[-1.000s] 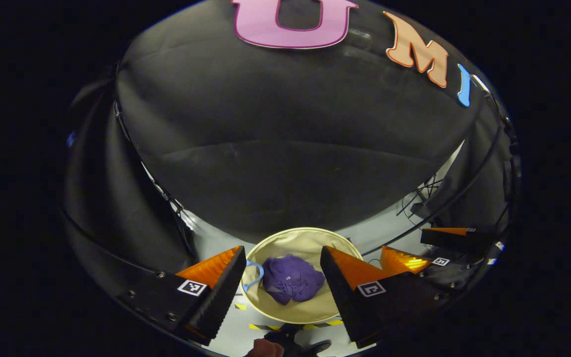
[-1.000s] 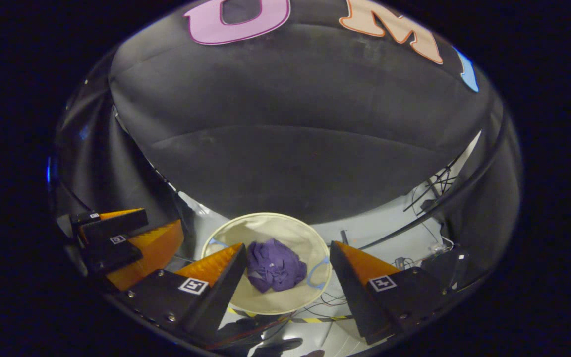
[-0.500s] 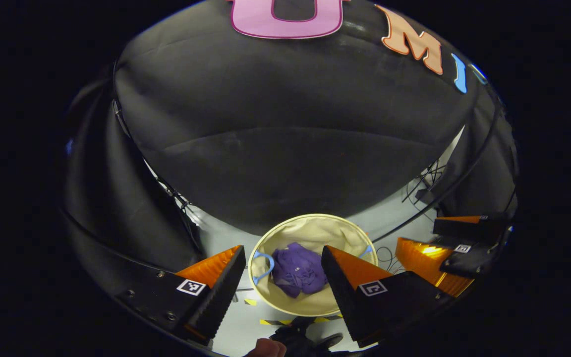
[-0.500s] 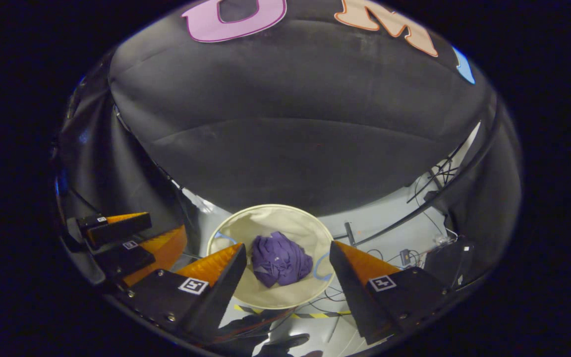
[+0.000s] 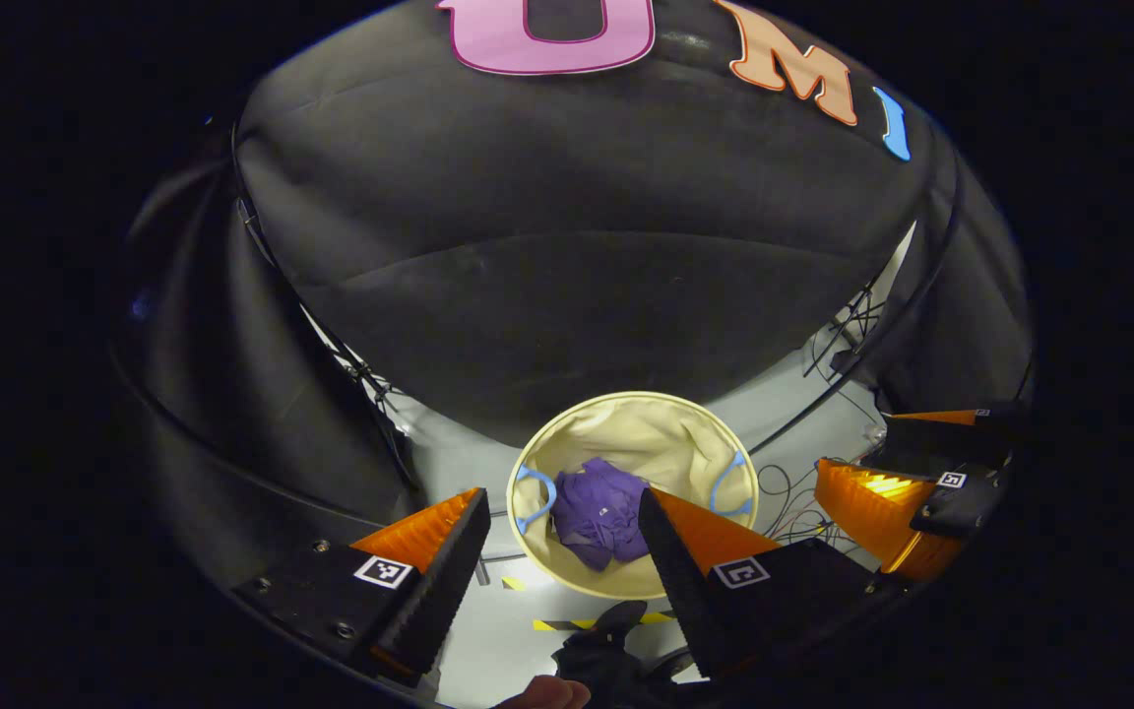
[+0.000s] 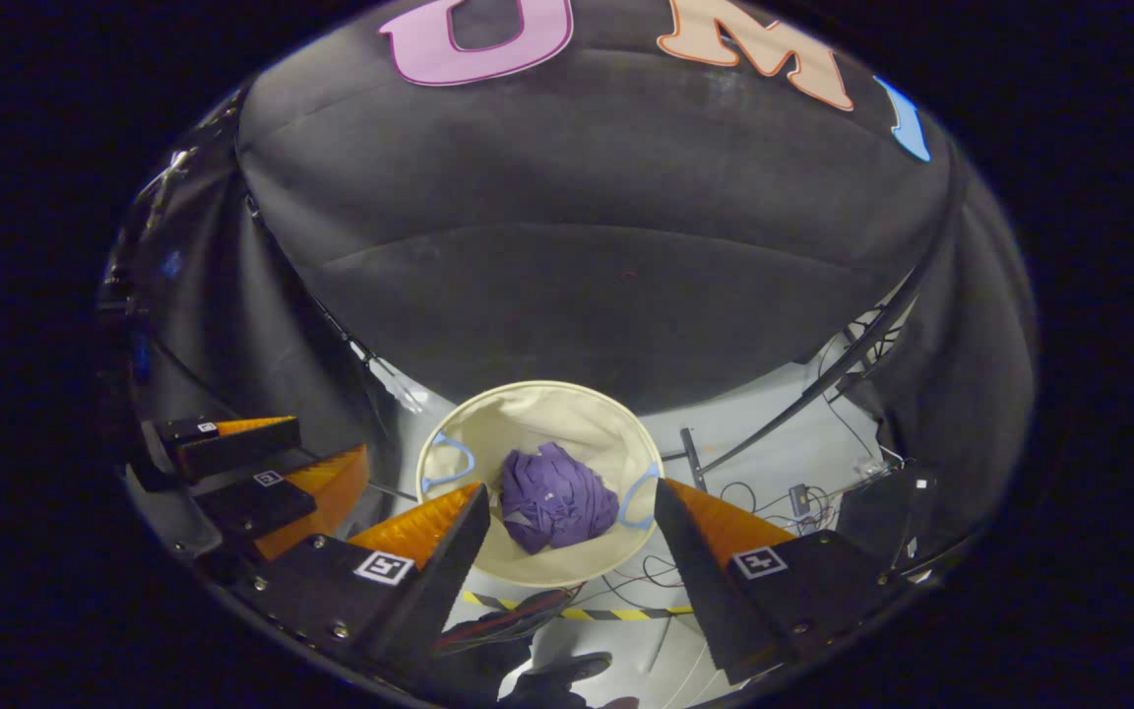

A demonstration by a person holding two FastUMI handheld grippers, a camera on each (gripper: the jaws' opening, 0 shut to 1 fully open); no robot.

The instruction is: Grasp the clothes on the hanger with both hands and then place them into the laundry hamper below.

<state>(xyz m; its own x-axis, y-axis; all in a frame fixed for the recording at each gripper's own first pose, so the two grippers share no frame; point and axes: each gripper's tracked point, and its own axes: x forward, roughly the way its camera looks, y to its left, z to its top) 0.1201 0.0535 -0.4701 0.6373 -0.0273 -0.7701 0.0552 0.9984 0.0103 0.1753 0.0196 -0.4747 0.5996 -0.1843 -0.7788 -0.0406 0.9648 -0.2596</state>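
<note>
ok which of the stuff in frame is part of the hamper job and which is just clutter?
Job:
- purple clothes, crumpled inside the hamper
- laundry hamper, round, beige, blue handles
- left gripper, open
- right gripper, open

Lying about:
- cables on the floor right of the hamper
- yellow-black floor tape
- black booth wall

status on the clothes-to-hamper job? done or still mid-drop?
Looks done: the purple clothes lie crumpled inside the beige laundry hamper on the floor, touching neither tool. In hand: nothing. The left tongs and right tongs are both open and empty, held above the hamper. Left: apparently nothing, judging by these views.
</note>
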